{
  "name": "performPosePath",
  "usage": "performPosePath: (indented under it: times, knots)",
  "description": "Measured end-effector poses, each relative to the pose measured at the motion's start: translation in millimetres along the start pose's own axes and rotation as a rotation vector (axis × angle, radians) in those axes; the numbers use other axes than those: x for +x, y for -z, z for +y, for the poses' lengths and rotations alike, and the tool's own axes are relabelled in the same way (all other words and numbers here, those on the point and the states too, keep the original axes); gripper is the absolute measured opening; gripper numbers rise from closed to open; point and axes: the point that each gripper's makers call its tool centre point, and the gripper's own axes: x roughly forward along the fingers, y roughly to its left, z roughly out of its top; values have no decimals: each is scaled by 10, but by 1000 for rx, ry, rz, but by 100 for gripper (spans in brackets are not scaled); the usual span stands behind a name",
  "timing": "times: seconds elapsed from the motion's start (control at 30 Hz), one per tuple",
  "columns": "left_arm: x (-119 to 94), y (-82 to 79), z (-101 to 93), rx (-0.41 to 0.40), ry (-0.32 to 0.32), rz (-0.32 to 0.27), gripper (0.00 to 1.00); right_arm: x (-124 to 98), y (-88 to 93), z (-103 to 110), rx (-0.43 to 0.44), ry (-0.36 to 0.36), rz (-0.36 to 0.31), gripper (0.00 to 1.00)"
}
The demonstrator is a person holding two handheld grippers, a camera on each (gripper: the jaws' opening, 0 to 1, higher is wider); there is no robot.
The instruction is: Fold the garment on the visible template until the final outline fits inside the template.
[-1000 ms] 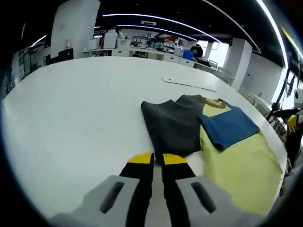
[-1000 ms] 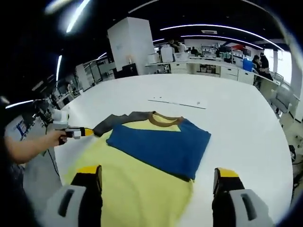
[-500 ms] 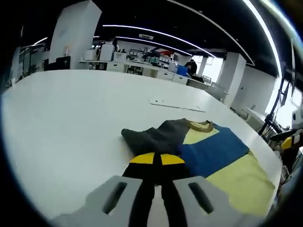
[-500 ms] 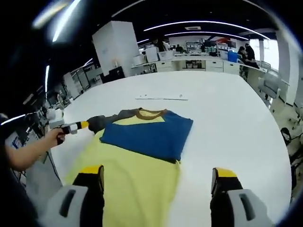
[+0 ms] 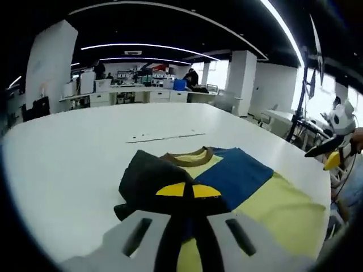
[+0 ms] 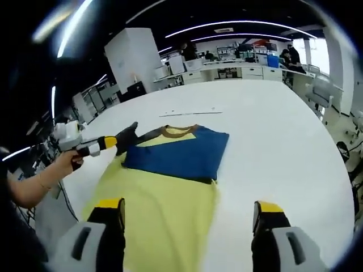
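- The place is a large open-plan lab or workshop hall.
- A big white table (image 6: 283, 130) takes up the foreground.
- Long benches (image 6: 238, 67) at the back are crowded with equipment and boxes.
- Long strip lights (image 5: 147, 46) run across a dark ceiling.
- Broad white pillars (image 5: 243, 76) stand in the room, and bright windows (image 5: 323, 96) line one side.
- People (image 5: 190, 78) stand at the far benches.
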Motion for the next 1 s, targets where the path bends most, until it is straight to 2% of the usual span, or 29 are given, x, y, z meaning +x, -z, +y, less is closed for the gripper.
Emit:
performPosePath:
  times: [0.1,0.27,0.33,0.43,0.53,0.67,0.77,0.83,0.87,1.0]
  knots:
    - [76,192,-210,104,48,77,0,-5,37,-13,7,2,4,94]
    - [146,467,-364,212,76,167,0,-1,88,-4,25,0,8,94]
    - [163,505,-407,200,85,174,0,4,112,1,28,-2,12,94]
    - [187,580,-418,232,87,203,0,9,141,-2,30,-3,21,94]
    - [203,628,-404,185,96,219,0,10,151,-9,32,-1,24,94]
    - [203,707,-387,174,99,247,1,10,161,-4,30,-2,28,94]
    - [180,710,-414,162,111,246,7,15,176,-2,34,-1,32,94]
    - [149,609,-444,208,118,207,14,20,187,2,36,-1,36,94]
    - [147,570,-449,223,119,190,21,20,188,8,36,-2,36,94]
    - [25,286,-521,237,153,104,36,18,181,36,33,-7,37,94]
